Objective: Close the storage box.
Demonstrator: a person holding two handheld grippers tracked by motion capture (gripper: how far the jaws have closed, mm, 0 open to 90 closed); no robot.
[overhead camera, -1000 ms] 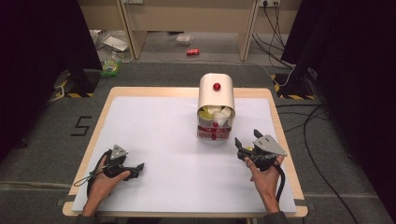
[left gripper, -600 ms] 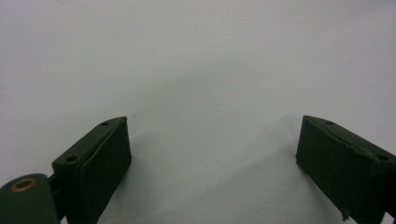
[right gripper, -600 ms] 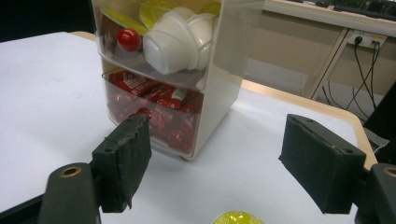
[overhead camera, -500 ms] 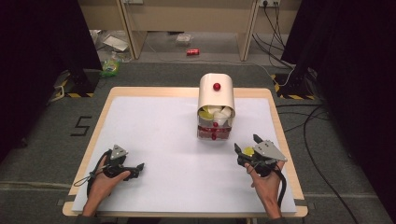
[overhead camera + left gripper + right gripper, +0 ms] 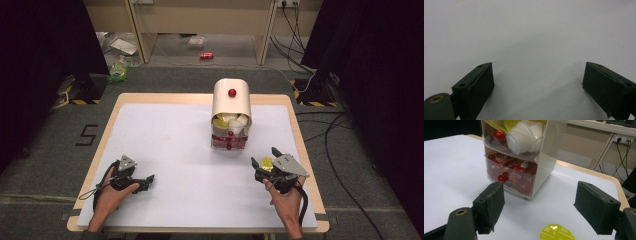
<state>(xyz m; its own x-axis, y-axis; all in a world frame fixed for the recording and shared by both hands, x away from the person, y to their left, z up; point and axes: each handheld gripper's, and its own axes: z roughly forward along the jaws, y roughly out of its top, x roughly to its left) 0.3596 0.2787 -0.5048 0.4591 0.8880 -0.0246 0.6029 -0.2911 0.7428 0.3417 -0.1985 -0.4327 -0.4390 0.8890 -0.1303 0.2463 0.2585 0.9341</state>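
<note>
White covering spans the wood-edged table (image 5: 150, 130), which stands on grey carpet with cables trailing at the right. One cream plastic drawer cabinet (image 5: 231, 102) sits toward the far middle, carrying three red knobs: one on top, one on each of its two clear drawers. The upper drawer holds white and yellow capsules; the lower drawer (image 5: 511, 173) holds red sachets.

One round yellow-lidded coffee capsule (image 5: 556, 233) lies on the table between the jaws of the right gripper (image 5: 539, 210), which have just been opening; the pads stand clear of it, so it is released. The left gripper (image 5: 537, 82) rests near the table's left front, jaws wide apart and empty.

Risk, as judged: withdrawing the right gripper carelessly could clip the capsule and send it rolling toward the nearby table edge.
</note>
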